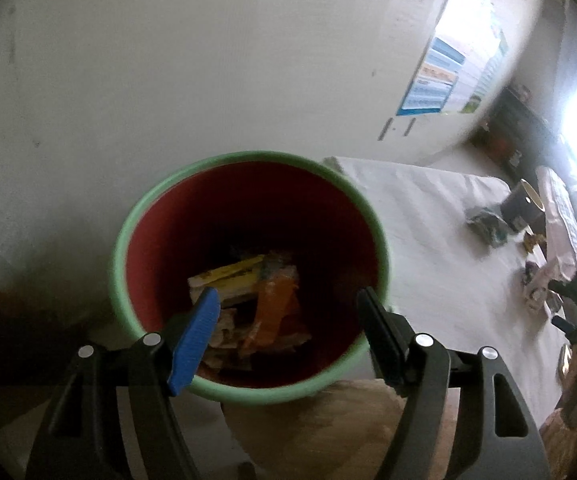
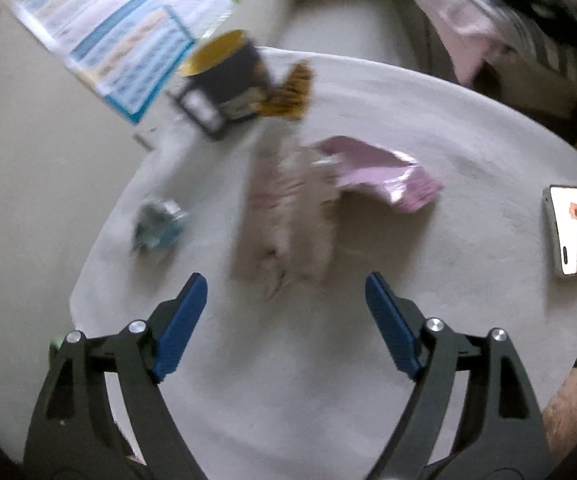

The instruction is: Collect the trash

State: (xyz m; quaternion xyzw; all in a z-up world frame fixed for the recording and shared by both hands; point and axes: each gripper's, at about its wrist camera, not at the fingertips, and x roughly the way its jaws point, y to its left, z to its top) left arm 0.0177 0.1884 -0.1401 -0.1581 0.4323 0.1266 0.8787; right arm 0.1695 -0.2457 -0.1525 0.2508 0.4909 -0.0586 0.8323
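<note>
In the left wrist view a red bin with a green rim (image 1: 136, 208) stands by the wall, with yellow and orange wrappers (image 1: 248, 304) inside. My left gripper (image 1: 288, 308) is open and empty, hovering over the bin's mouth. In the right wrist view my right gripper (image 2: 286, 284) is open and empty above a white round table (image 2: 288, 380). Just ahead of it lies a crumpled pinkish wrapper (image 2: 284, 216) with a pink packet (image 2: 380, 172) beside it. A small crumpled blue-silver wrapper (image 2: 158, 226) lies to the left, and a yellow-brown wrapper (image 2: 288, 92) farther back.
A dark mug with a yellow inside (image 2: 224, 68) stands at the table's far side, with a dark packet (image 2: 204, 112) under it. A phone with a lit screen (image 2: 576, 232) lies at the right edge. A poster (image 2: 104, 36) hangs on the wall.
</note>
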